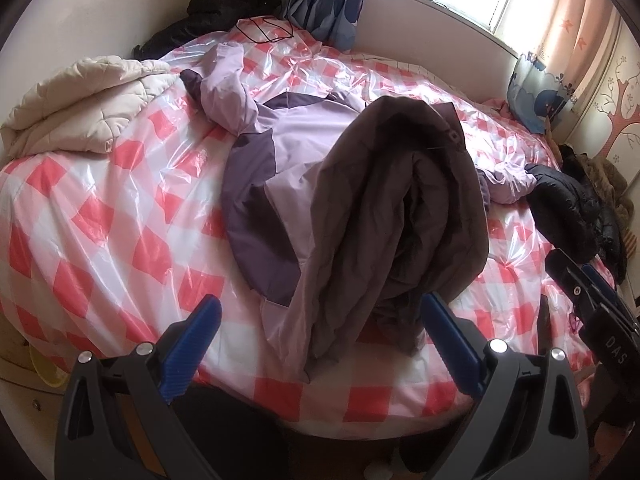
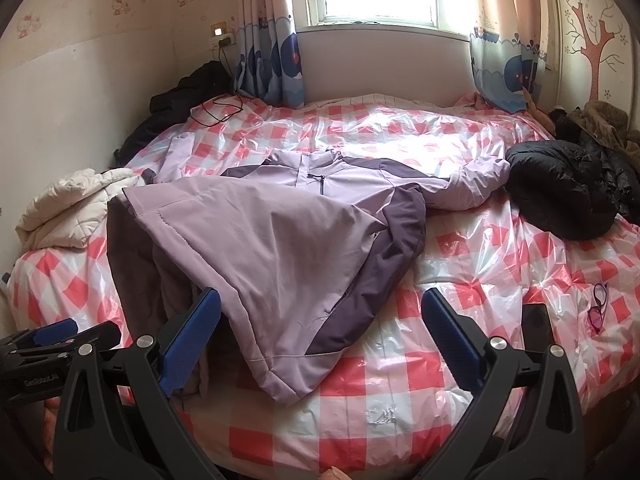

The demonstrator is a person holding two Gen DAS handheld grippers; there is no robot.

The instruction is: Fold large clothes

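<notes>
Bed [image 2: 460,364] covered by red-and-white checked plastic sheet [image 2: 400,132]. On it: lilac-and-purple jacket [image 2: 288,248] at centre, cream quilted coat [image 2: 68,208] left, black puffer jacket [image 2: 560,196] right, black cable [image 2: 216,112] at the far side, pink sunglasses [image 2: 598,306] near right.

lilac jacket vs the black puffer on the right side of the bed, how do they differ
The lilac jacket is two-tone, pale purple with dark purple panels; the black puffer is one glossy black. The lilac jacket lies spread across the middle of the bed, one flap turned over; the black puffer sits bunched in a heap near the right edge. Both rest on the checked plastic cover, untouched by either gripper.
</notes>
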